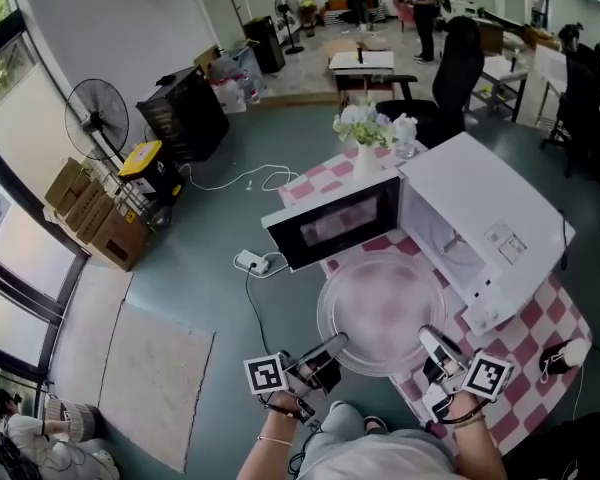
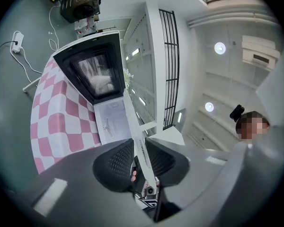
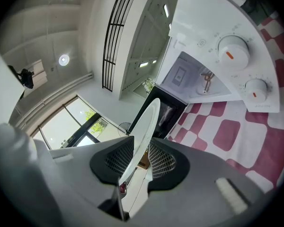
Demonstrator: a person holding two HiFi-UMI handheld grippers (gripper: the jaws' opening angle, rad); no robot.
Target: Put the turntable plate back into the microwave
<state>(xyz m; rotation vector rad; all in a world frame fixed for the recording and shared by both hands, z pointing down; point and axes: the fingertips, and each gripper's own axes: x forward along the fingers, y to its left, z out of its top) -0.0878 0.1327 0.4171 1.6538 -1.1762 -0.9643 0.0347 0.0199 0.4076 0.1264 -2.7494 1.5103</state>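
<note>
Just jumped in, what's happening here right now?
A person holds the glass turntable plate level between both grippers. The left gripper clamps its rim on one side and the right gripper clamps it on the other. The microwave sits on the checkered table with its door swung open. The plate is in front of the cavity, not yet inside.

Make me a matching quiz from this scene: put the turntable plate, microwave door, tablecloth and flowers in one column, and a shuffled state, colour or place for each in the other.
Things
1 turntable plate
2 microwave door
3 tablecloth
4 flowers

Descriptions
A pink and white checks
B swung open
C clamped at its rim by the left gripper and the right gripper
D standing beyond the microwave

Pairs: 1-C, 2-B, 3-A, 4-D
</note>
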